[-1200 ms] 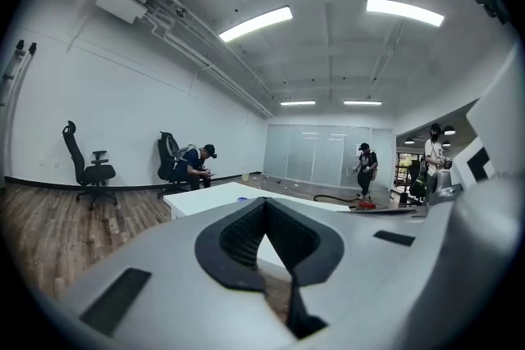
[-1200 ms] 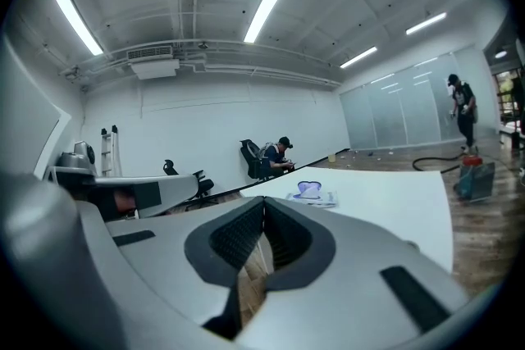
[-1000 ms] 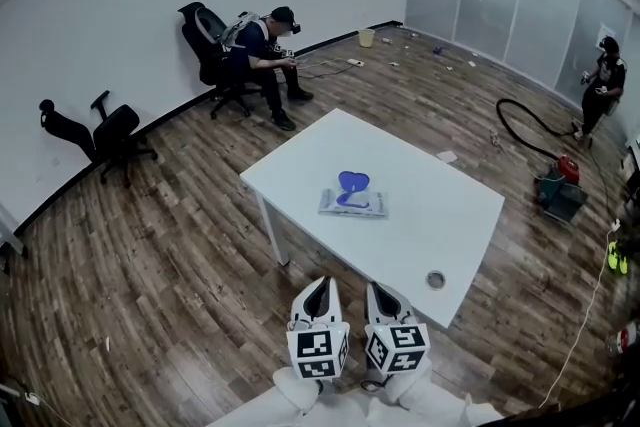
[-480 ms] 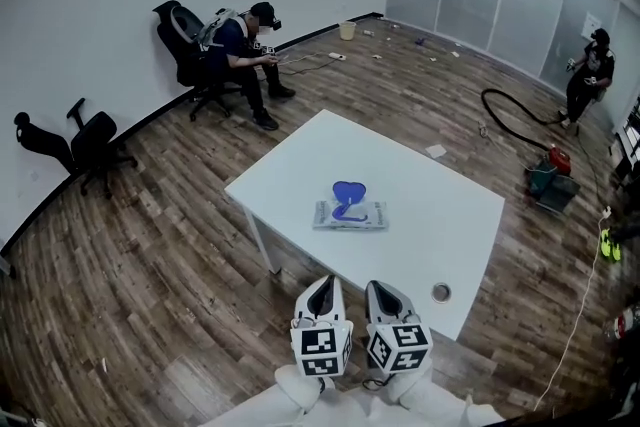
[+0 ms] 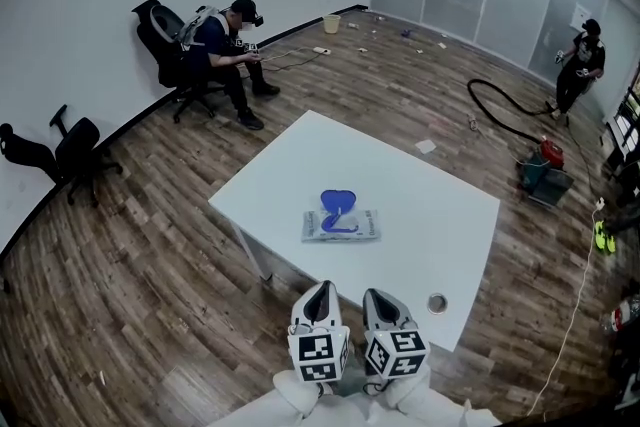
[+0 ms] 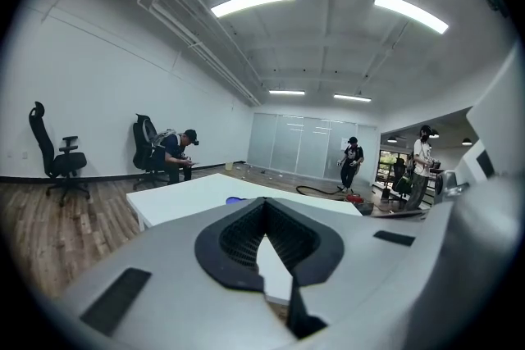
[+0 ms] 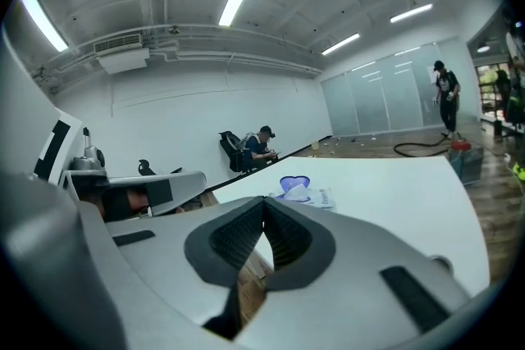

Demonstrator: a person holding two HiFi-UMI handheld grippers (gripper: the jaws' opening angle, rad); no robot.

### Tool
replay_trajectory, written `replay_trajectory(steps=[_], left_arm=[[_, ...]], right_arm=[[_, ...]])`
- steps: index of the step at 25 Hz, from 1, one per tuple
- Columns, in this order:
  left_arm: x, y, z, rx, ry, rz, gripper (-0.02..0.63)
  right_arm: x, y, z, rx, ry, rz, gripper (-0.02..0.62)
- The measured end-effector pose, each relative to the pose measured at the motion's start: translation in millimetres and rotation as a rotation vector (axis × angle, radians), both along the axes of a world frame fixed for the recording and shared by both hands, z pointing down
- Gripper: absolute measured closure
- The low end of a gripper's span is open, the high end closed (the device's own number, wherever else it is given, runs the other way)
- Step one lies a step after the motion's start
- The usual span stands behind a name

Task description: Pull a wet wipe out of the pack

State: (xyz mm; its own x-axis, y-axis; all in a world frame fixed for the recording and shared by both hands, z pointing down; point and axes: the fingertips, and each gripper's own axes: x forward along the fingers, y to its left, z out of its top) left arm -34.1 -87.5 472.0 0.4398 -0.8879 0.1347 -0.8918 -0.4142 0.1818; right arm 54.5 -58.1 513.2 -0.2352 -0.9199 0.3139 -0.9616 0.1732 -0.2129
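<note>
The wet wipe pack (image 5: pixel 341 224) lies flat near the middle of the white table (image 5: pixel 450 215), with its blue lid (image 5: pixel 337 203) flipped up. In the head view both grippers hang side by side over the table's near edge, well short of the pack. My left gripper (image 5: pixel 320 286) is shut with nothing in it, and so is my right gripper (image 5: pixel 373 294). The right gripper view shows the pack (image 7: pixel 305 193) ahead, beyond the closed jaw tips (image 7: pixel 264 202). In the left gripper view only a sliver of the blue lid (image 6: pixel 235 199) peeks over the closed jaws (image 6: pixel 264 201).
A small round fitting (image 5: pixel 437 302) sits in the table near its right front corner. A person sits in an office chair (image 5: pixel 222 40) by the far wall, another person stands at the right (image 5: pixel 578 55). A spare chair (image 5: pixel 62 147), a hose (image 5: pixel 500 120) and a red machine (image 5: pixel 545 165) are on the wood floor.
Both grippers and the head have come closer to the table. The pack now sits lower and nearer in the head view. Both jaws stayed shut.
</note>
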Motion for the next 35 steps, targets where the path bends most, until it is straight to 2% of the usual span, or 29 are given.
replay_trajectory(steps=[20, 35], left_arm=[[30.1, -105.0, -13.6, 0.012, -0.039, -0.051, 0.609], [34.8, -145.6, -11.5, 0.009, -0.071, -0.106, 0.609]], right_arm=[[35.9, -115.4, -17.5, 0.031, -0.023, -0.032, 0.586], [45.1, -159.5, -9.5, 0.019, -0.03, -0.071, 0.586]])
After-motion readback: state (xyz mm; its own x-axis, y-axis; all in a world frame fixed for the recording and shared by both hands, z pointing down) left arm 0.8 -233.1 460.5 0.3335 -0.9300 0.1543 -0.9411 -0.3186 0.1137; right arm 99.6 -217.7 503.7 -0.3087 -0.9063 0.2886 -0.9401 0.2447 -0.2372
